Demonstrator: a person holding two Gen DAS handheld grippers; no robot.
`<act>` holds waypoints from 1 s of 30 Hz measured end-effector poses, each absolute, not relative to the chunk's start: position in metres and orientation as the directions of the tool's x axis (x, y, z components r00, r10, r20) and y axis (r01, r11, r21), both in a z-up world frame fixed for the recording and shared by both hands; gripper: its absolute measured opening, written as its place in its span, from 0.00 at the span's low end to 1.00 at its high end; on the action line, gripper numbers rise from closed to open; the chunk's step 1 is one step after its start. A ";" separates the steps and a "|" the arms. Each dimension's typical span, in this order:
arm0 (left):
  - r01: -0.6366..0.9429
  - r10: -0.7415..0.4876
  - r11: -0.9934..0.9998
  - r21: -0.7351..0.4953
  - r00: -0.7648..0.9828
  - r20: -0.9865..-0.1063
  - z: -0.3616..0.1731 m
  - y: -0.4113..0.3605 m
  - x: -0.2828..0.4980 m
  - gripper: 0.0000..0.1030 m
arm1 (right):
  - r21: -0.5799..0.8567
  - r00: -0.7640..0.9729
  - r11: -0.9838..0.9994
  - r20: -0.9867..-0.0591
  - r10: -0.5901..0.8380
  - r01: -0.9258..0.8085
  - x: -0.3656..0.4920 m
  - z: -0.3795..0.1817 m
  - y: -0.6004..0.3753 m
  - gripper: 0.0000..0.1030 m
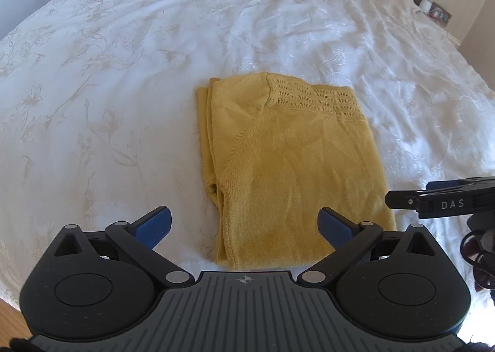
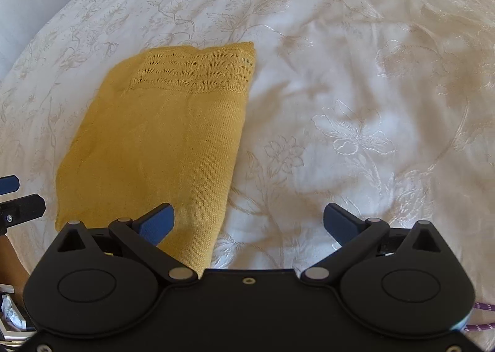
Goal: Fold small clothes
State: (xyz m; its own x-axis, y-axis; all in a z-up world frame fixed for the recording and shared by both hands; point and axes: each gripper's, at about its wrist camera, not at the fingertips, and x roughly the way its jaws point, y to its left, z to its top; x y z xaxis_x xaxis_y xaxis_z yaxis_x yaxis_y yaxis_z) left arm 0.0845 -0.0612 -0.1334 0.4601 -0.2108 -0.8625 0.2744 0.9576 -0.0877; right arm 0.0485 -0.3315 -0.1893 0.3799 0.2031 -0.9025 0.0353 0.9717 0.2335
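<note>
A yellow knit sweater [image 1: 290, 172] lies folded into a neat rectangle on the white bedspread [image 1: 123, 73], with its lace-knit band at the far end. My left gripper [image 1: 244, 225] is open and empty, hovering just above the sweater's near edge. My right gripper [image 2: 249, 222] is open and empty, over the sweater's [image 2: 161, 141] near right corner; it also shows in the left wrist view [image 1: 433, 200] at the right edge. The left gripper's fingers [image 2: 12, 197] show at the left edge of the right wrist view.
The bedspread [image 2: 355, 104] has a pale floral pattern and soft wrinkles. A bedside table with small items [image 1: 433, 8] stands at the far right. A wooden floor strip [image 1: 9, 318] shows at the bed's near left edge.
</note>
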 end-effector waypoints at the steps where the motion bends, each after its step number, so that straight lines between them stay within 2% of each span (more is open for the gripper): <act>1: 0.271 -0.212 0.958 -0.090 0.466 -0.859 -0.131 -0.061 0.082 0.99 | 0.235 0.382 0.971 -0.902 0.203 0.038 0.045 -0.187 -0.333 0.99; 6: 0.258 -0.186 0.965 -0.054 0.519 -0.834 -0.114 -0.066 0.070 0.99 | 0.202 0.429 0.979 -0.886 0.174 0.020 0.034 -0.168 -0.334 0.99; 14: 0.157 -0.123 0.987 -0.032 0.608 -0.785 -0.076 -0.065 0.064 0.98 | 0.213 0.524 0.975 -0.824 0.214 -0.062 0.029 -0.124 -0.322 0.99; 20: 0.114 -0.125 0.991 -0.067 0.640 -0.758 -0.053 -0.062 0.063 0.98 | 0.252 0.591 0.961 -0.761 0.268 -0.111 0.023 -0.096 -0.313 0.99; 25: 0.120 -0.176 0.984 -0.130 0.623 -0.762 -0.046 -0.059 0.058 0.98 | 0.221 0.636 0.970 -0.735 0.235 -0.103 0.012 -0.075 -0.305 0.99; 30: 0.112 -0.117 0.992 -0.060 0.628 -0.769 -0.044 -0.061 0.046 0.98 | 0.234 0.639 0.970 -0.736 0.223 -0.070 0.003 -0.068 -0.301 0.99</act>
